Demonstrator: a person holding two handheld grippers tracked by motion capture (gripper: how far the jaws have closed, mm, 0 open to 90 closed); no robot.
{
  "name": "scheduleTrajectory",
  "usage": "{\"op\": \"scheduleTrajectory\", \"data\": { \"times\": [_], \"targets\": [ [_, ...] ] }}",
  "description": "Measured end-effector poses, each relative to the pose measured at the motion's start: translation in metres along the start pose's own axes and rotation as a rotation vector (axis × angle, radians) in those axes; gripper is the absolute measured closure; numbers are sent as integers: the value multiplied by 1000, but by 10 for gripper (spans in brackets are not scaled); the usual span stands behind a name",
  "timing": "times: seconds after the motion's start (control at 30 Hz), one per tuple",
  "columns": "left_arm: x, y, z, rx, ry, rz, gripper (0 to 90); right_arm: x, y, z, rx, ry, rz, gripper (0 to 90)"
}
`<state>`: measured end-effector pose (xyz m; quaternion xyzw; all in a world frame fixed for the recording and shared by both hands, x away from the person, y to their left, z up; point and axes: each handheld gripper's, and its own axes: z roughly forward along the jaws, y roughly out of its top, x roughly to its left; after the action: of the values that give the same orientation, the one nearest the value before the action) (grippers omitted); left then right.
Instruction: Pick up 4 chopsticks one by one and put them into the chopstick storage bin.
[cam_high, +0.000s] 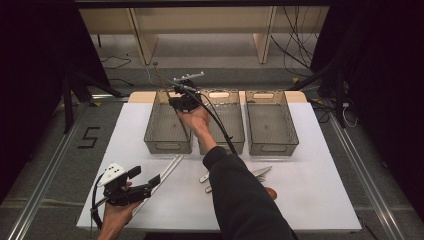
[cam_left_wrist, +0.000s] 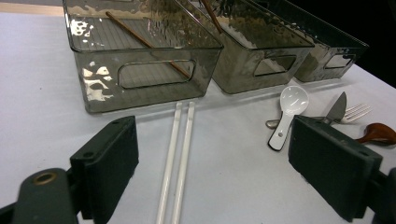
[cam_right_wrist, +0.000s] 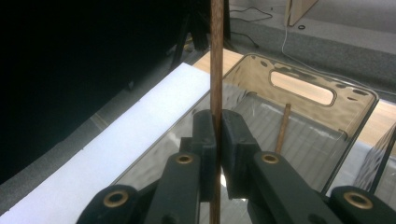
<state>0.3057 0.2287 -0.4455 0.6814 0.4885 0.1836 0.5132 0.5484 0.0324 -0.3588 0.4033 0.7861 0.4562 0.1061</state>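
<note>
Right gripper (cam_high: 184, 101) over the left bin (cam_high: 150, 131), jaws clamped on a brown chopstick (cam_right_wrist: 216, 56) that runs up between the pads. Its mate (cam_right_wrist: 282, 127) already lies in that bin, seen also from the left gripper view as a brown stick (cam_left_wrist: 140, 38) slanting across the floor.

Left gripper (cam_high: 147, 184) low near the table's (cam_high: 320, 190) front edge, jaws wide, nothing between them; white chopsticks (cam_left_wrist: 180, 154) lie just ahead.

The held stick looks thin, stiff, light, probably wood, so little slip. Gripped off its middle it will likely pivot; a hold near mid-length suits it best.

Spoon (cam_left_wrist: 288, 114), knife (cam_left_wrist: 337, 108), fork (cam_left_wrist: 357, 112) lie loose on the table.
</note>
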Motion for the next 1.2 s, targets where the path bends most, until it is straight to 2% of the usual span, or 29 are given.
{"op": "scheduleTrajectory", "data": {
  "times": [0.57, 1.03, 1.13, 1.2],
  "targets": [
    [0, 0, 0, -5, -3, -5, 157, -1, -8, 11, 19, -29, 12, 849],
    [0, 0, 0, 2, -4, 2, 157, -6, -21, 21, 45, -50, 37, 842],
    [0, 0, 0, 2, -4, 0, 157, -5, -24, 23, 53, -47, 46, 774],
    [0, 0, 0, 2, -1, 0, 157, -5, -25, 23, 60, -61, 43, 753]
  ]
}}
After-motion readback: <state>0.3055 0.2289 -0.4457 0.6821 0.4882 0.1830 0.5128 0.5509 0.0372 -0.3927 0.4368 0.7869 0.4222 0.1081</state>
